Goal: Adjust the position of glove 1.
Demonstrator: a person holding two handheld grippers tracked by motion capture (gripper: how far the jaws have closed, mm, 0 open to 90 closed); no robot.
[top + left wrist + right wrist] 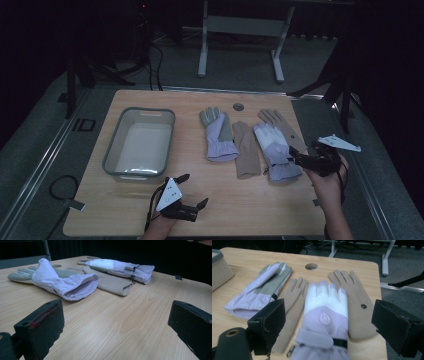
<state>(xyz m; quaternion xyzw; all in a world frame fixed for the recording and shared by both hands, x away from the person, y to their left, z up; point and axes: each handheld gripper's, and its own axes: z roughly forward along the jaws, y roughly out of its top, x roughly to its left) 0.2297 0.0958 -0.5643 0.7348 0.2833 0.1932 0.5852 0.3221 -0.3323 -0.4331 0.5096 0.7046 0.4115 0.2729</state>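
R gripper [327, 322] wide open, empty, over white-lilac glove [325, 312]; may snag tan gloves [292, 302] beside it. L gripper [192, 192] open, empty.

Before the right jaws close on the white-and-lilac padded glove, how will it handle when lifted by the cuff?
The padded glove looks thick and quilted, so it probably droops only a little from the cuff. It likely weighs little for its bulk. It overlaps the tan gloves on either side, so lifting it may drag them. Its cuff strap could snag.
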